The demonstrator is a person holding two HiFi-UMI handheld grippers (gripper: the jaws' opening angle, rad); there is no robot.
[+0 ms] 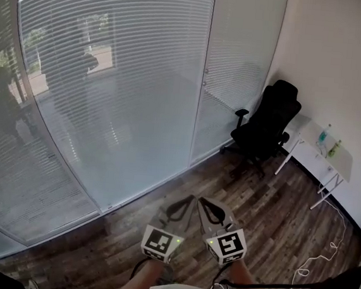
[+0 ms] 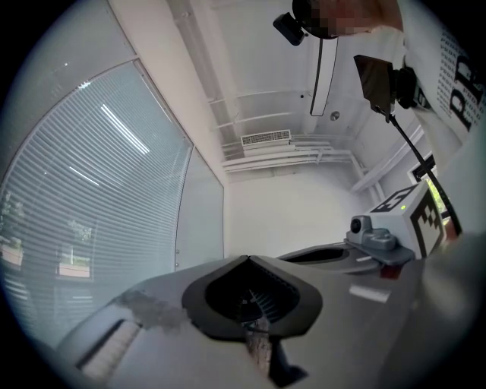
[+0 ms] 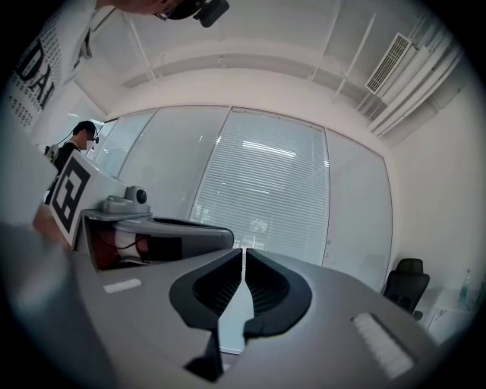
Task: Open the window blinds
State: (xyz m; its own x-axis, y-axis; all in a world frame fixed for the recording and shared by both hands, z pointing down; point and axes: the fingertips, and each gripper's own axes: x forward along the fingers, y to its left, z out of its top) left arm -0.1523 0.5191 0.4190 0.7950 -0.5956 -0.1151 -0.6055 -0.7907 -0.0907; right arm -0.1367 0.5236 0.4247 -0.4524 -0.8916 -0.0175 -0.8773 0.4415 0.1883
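Left gripper (image 2: 247, 262): jaws closed tip to tip, nothing between them, touching nothing.
Right gripper (image 3: 243, 254): jaws drawn together to a thin slit, empty, touching nothing.
Both were held side by side, low over the wood floor (image 1: 275, 213).
Window blinds (image 1: 112, 58): lowered across the glass wall, ahead of both grippers and well apart from them.
Office chair (image 1: 266, 127): stood in the right-hand corner.

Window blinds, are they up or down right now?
Down: the window blinds hang lowered, their horizontal slats spread out in all three views.
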